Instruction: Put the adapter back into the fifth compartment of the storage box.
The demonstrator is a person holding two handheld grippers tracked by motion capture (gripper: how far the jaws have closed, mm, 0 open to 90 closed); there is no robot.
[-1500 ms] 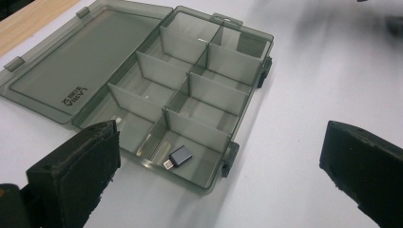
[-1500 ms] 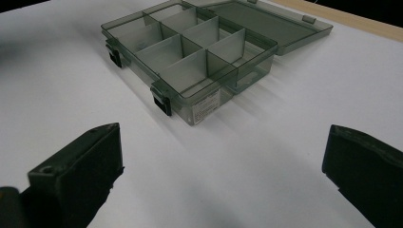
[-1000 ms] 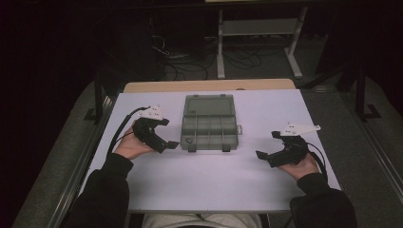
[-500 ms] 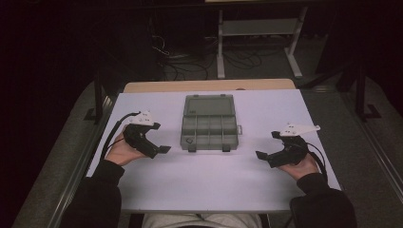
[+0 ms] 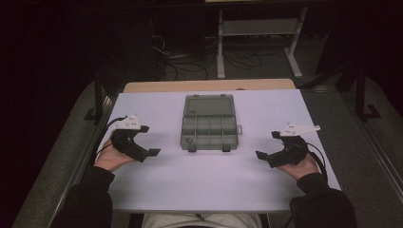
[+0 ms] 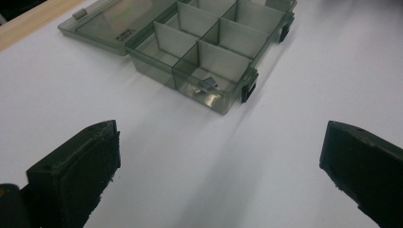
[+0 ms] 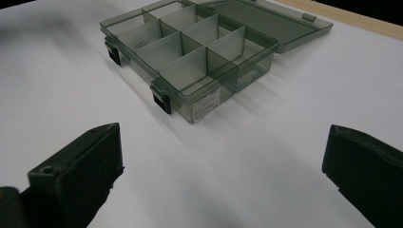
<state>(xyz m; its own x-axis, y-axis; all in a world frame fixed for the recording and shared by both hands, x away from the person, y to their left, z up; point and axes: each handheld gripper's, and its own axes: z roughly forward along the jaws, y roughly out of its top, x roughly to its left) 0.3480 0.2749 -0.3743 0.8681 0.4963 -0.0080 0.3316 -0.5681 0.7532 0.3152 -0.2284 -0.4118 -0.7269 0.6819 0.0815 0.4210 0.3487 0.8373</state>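
1. At the bottom of the high view, two dark sleeves come in over the near edge of the white table (image 5: 209, 185).
2. A little farther up, at lower left, the left gripper (image 5: 151, 153) rests in a hand on the table, its jaws spread wide with nothing between them; its own view shows bare table between the two black jaws.
3. At lower right, the right gripper (image 5: 263, 156) sits in the other hand, jaws likewise spread apart and holding nothing.
4. Both grippers point inward toward the middle of the frame, well apart from each other.
5. Between them and slightly farther back, at the centre of the frame, lies the clear grey box (image 5: 209, 130), divided into small compartments, two dark latches on its near edge.
6. In the left gripper view, a small metal part (image 6: 207, 83) lies in the box's nearest corner compartment.
7. The lid (image 5: 209, 104) is folded back flat on the table behind the box.
8. Beyond the white surface, a strip of wooden tabletop (image 5: 209, 85) crosses the upper middle.
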